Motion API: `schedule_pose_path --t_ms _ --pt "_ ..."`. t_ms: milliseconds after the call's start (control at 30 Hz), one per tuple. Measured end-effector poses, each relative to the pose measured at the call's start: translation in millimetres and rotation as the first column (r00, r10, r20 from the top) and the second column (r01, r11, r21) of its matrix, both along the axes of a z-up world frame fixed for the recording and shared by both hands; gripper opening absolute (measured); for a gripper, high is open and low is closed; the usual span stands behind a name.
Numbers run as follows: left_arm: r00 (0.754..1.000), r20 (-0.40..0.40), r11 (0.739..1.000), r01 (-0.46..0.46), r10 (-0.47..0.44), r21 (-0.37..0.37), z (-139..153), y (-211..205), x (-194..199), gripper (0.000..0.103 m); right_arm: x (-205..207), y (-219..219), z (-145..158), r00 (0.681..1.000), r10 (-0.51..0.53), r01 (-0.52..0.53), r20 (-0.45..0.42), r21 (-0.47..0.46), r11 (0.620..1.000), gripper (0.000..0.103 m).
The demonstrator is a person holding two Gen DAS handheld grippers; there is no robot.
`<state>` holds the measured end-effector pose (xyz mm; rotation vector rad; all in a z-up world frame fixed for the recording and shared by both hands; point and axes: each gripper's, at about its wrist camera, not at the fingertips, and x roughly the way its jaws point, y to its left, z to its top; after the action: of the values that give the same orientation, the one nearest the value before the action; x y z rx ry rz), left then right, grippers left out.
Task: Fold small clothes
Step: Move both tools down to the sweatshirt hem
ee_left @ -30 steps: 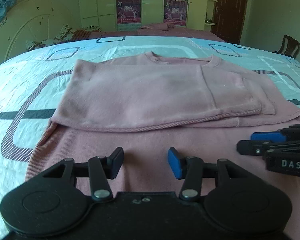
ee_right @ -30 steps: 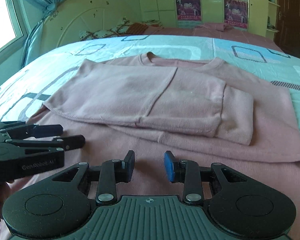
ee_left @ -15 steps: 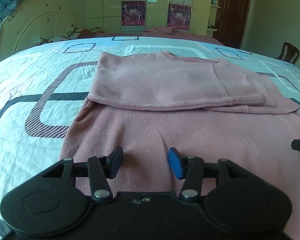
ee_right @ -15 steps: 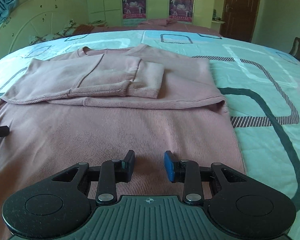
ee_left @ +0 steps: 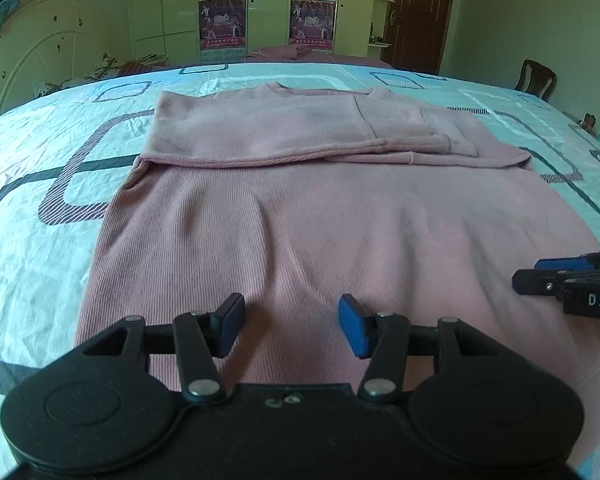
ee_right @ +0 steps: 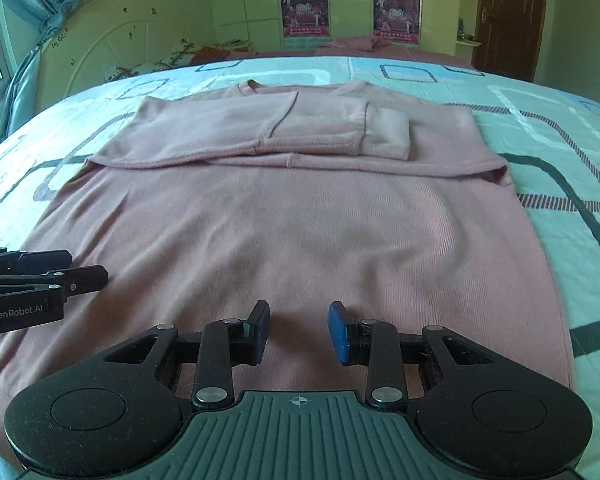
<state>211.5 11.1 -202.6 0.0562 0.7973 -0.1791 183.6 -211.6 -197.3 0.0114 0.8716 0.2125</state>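
In the right wrist view, the side of the left gripper (ee_right: 44, 280), at the left edge of the frame above the near left part of the bed (ee_right: 560, 120), carries the white lettering "GenRobot.AI". In the left wrist view, the side of the right gripper (ee_left: 556, 276), at the right edge of the frame, shows white letters "DAS", cut off by the frame. The posters (ee_right: 304, 12) on the far wardrobe doors bear print too small to read.
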Motion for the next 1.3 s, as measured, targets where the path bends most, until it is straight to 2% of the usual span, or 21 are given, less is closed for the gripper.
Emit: schedule_pose_path --t_ms 267,567,733,867,1067,1200,1300 --pt "1.0 0.004 1.0 -0.009 0.009 0.027 3.8 24.6 -29.5 0.051 -34.7 -45.9 -2.2 0.994 -0.11 0.11 0.011 -0.069 0.991 0.033" --pt "0.999 0.012 0.999 -0.05 0.05 -0.006 20.1 50.3 -65.0 0.052 -70.9 -68.4 14.2 0.986 -0.163 0.165 0.043 -0.063 0.984 0.033" --pt "0.995 0.031 0.996 -0.094 0.093 0.008 28.2 65.8 -81.9 0.057 -81.5 -78.1 19.5 0.98 -0.194 0.197 0.04 -0.068 0.978 0.033" --pt "0.992 -0.007 0.992 -0.128 0.128 0.013 25.6 82.3 -90.6 0.058 -91.4 -93.3 17.9 0.97 -0.242 0.243 0.022 -0.08 0.967 0.033" --pt "0.985 -0.094 0.986 -0.15 0.143 -0.073 15.1 96.6 -97.9 0.052 -105.4 -113.9 16.6 0.953 -0.301 0.301 0.002 -0.081 0.95 0.033" --pt "0.985 -0.135 0.983 -0.128 0.11 -0.131 13.0 96.3 -98.9 0.045 -112.5 -122.0 14.9 0.947 -0.319 0.318 -0.033 -0.046 0.947 0.034" --pt "0.984 -0.152 0.982 -0.116 0.093 -0.151 10.9 93.8 -99.9 0.043 -117.6 -124.3 12.9 0.942 -0.33 0.329 -0.062 -0.015 0.944 0.048"
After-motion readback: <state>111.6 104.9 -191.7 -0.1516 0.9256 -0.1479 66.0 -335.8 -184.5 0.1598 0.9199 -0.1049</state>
